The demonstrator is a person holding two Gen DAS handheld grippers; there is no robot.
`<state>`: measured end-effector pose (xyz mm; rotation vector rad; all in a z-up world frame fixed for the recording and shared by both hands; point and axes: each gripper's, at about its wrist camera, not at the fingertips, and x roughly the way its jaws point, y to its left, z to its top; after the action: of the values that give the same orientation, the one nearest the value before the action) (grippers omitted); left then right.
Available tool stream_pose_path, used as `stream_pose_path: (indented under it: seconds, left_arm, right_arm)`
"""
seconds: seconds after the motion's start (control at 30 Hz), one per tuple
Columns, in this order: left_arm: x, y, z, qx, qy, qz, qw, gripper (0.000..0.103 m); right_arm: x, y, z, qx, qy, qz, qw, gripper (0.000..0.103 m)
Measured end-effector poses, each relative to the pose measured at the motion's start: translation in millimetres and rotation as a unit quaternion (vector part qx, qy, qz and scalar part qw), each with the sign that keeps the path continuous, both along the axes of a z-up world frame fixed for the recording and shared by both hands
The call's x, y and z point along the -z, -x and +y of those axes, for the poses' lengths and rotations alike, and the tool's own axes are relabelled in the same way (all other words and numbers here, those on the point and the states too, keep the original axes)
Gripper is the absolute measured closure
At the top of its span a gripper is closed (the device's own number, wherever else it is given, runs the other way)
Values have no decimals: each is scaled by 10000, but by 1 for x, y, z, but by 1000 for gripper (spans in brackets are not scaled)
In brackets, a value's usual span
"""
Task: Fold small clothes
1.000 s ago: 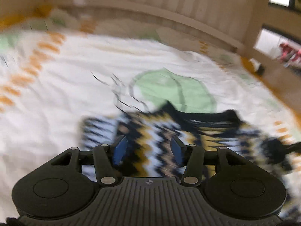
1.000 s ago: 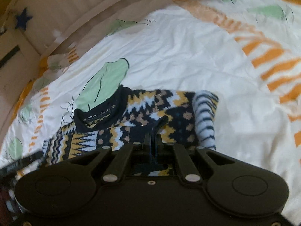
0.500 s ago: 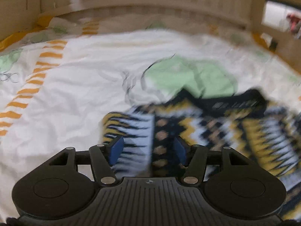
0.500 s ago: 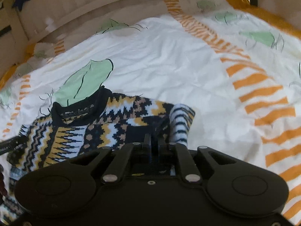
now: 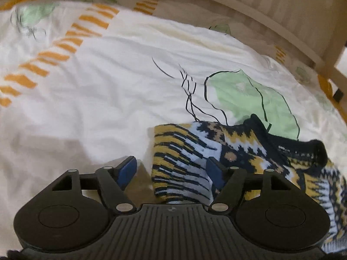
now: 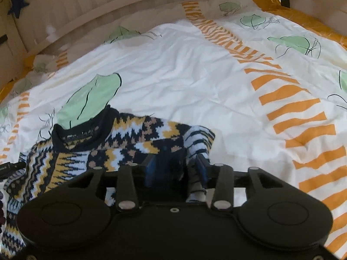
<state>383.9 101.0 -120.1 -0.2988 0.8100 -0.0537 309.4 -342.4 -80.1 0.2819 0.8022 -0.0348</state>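
A small knitted sweater [image 5: 238, 149] in navy, yellow and white zigzags lies on the bed sheet, collar towards the far rail. Its striped sleeve [image 5: 180, 169] is folded in along the garment's left edge. My left gripper [image 5: 171, 170] straddles that sleeve with its jaws opening wide, and the blue pads [image 5: 128, 169] do not press on it. From the right wrist view the sweater [image 6: 130, 134] fills the lower left. My right gripper [image 6: 176, 168] sits at its right side, jaws opening, with dark knit and the other striped sleeve [image 6: 199, 138] loose between the pads.
The sheet [image 6: 195, 75] is white with orange stripe bands [image 6: 299, 108] and green leaf prints [image 5: 249, 99], and is slightly wrinkled. A wooden slatted bed rail [image 5: 249, 6] runs along the far side. A thin dark object [image 6: 10, 166] pokes in at the left edge.
The right gripper's jaws went from shut on the knit to parted. The left gripper slid to the sweater's left edge and widened over the folded sleeve.
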Motion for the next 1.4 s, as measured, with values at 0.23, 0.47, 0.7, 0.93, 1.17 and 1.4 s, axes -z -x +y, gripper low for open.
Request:
stream_pose_path:
  seconds: [0.23, 0.47, 0.7, 0.93, 1.17, 1.4]
  left_arm:
    - [3, -2, -1, 210, 232, -90, 9995, 50]
    - [-5, 4, -9, 215, -167, -346, 9990, 92]
    - [1, -1, -13, 260, -616, -196, 9976, 84]
    - [-7, 8, -1, 59, -302, -146, 9994, 34]
    - [-27, 42, 10, 74, -187, -244, 9995, 26]
    - [-39, 70, 24, 151, -323, -141, 9993, 25]
  right_arm:
    - [4, -1, -9, 155, -33, 30, 9999, 33]
    - [13, -3, -11, 155, -281, 257, 9992, 30]
    - [29, -9, -10, 123, 111, 718, 9973, 28]
    - [28, -4, -16, 217, -38, 635, 9977, 15]
    - [25, 14, -24, 397, -168, 737, 9963, 9]
    - [29, 20, -19, 295, 506, 1114, 9920, 4]
